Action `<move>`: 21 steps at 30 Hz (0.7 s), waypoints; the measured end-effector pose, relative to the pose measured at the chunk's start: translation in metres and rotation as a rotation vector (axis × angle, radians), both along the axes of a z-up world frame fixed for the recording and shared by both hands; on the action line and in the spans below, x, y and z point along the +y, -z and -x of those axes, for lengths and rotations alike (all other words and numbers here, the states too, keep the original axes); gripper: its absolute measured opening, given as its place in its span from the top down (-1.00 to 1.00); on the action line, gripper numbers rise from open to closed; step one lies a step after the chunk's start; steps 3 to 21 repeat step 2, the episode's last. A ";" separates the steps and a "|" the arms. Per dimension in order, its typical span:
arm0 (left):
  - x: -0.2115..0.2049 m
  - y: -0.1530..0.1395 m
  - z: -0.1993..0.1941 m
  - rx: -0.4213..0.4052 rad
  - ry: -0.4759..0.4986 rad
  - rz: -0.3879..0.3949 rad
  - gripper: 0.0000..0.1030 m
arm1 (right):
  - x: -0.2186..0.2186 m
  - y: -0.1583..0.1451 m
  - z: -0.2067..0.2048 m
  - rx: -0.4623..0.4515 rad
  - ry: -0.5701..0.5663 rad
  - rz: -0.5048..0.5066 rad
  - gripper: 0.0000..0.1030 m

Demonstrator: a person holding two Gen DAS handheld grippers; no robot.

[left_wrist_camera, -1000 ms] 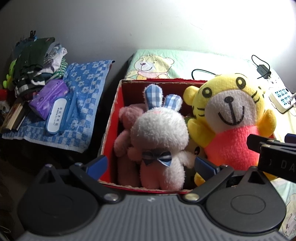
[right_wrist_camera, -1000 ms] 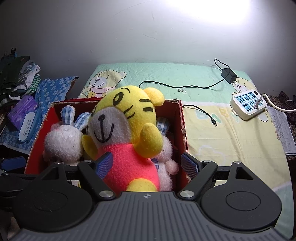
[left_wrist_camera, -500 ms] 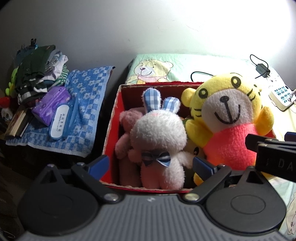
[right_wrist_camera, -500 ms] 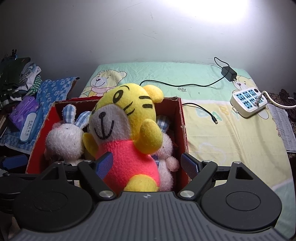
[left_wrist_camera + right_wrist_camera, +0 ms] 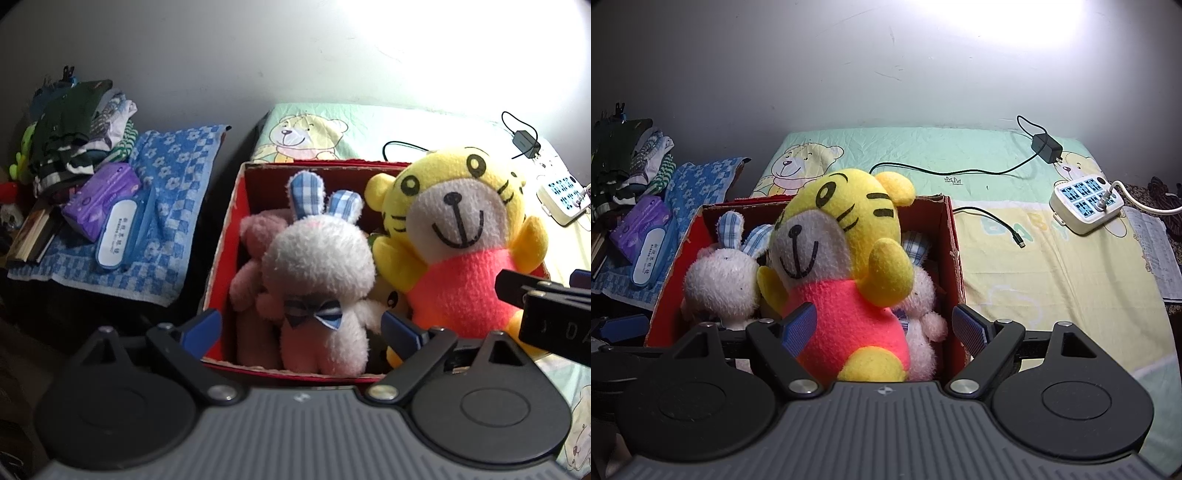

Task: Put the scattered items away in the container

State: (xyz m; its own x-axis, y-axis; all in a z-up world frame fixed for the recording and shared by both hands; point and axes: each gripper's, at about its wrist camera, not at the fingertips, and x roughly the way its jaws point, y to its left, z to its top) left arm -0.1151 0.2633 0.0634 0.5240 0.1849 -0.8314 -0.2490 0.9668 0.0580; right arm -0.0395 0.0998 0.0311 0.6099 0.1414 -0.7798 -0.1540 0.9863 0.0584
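A red cardboard box (image 5: 225,236) (image 5: 955,254) stands on the bed and holds several plush toys. A white rabbit with blue checked ears (image 5: 317,266) (image 5: 720,277) stands at the box's near left, with a pink plush (image 5: 251,251) behind it. A yellow tiger in a pink shirt (image 5: 461,236) (image 5: 846,266) sits upright in the right part. My left gripper (image 5: 301,325) is open just in front of the rabbit, not touching it. My right gripper (image 5: 884,326) is open with its fingers either side of the tiger's lower body. A second white plush (image 5: 923,306) lies behind the tiger.
A blue checked towel (image 5: 173,206) left of the box carries a purple pack (image 5: 99,195), a white case (image 5: 114,232) and piled clothes (image 5: 74,129). On the bed sheet lie a white power strip (image 5: 1086,201), a black charger (image 5: 1047,147) and its cable (image 5: 997,221).
Both grippers have drawn back slightly from the box, still open. The toys stay in the box; the tiger has settled a little.
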 end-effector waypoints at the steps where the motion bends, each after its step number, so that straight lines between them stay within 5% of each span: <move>1: 0.000 0.000 0.000 0.000 0.001 0.004 -0.82 | 0.000 0.000 0.000 0.000 0.000 0.000 -0.61; 21: 0.000 0.000 0.000 0.000 0.002 0.009 -0.83 | 0.000 0.000 0.000 -0.001 0.000 0.000 -0.61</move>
